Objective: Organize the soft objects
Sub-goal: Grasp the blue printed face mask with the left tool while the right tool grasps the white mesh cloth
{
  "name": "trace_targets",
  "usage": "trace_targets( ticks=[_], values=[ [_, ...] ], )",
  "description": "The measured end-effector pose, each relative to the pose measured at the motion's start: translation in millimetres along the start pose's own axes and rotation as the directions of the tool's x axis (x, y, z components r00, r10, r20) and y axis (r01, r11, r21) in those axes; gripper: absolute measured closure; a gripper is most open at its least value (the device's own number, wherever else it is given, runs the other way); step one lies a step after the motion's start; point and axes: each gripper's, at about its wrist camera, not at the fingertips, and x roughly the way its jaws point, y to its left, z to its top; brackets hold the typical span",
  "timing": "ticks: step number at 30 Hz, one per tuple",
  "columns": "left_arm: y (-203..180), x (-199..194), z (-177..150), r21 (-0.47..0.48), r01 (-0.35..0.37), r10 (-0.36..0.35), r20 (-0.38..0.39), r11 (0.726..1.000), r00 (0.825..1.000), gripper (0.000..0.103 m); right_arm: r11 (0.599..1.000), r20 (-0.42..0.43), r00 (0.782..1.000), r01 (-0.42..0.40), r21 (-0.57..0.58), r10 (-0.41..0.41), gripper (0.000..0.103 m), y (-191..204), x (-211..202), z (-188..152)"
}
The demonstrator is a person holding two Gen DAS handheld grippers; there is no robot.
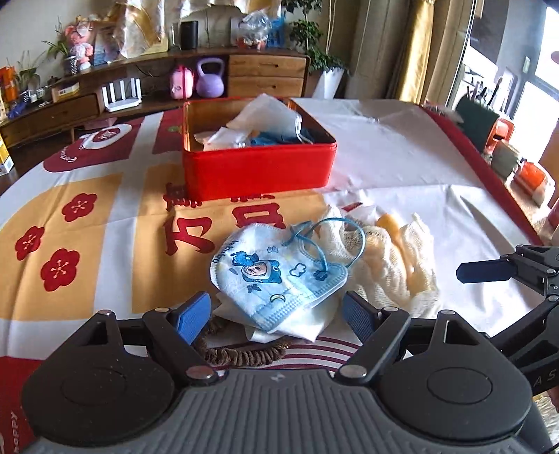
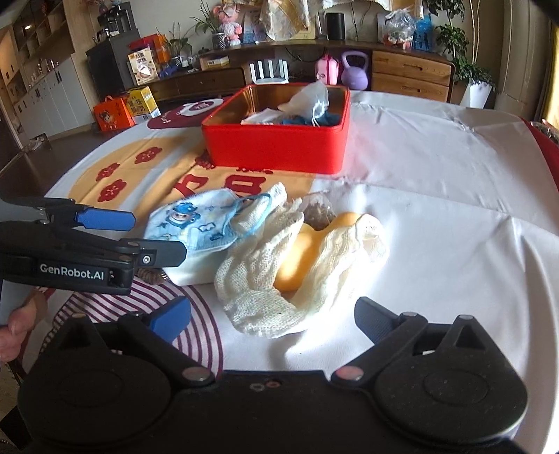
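— What stands behind the table?

— A long wooden sideboard (image 2: 349, 66) along the pale wall, with two light drawers (image 2: 410, 75) at its right end. In its open shelf sit a purple kettlebell (image 2: 355, 71) and a white router (image 1: 121, 94). A black speaker (image 2: 335, 25) stands on top.

— And the light?

— Daylight comes from a big window (image 1: 524, 66) on the right, beside a yellow curtain (image 1: 417, 52). A green plant in a white pot (image 2: 477, 92) is there. On the left are tall pale shelves (image 2: 38, 70) and a dark floor (image 2: 73, 146).
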Motion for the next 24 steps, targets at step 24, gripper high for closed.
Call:
trace_targets(
  ticks=[24],
  values=[
    [10.5,36.4,9.3,0.011,0.046,-0.045,-0.043,0.999,0.998,0.02,0.999,-0.036,0.999,-0.01,0.053,0.012,0.024,-16.8,14.2,4.3]
  ],
)
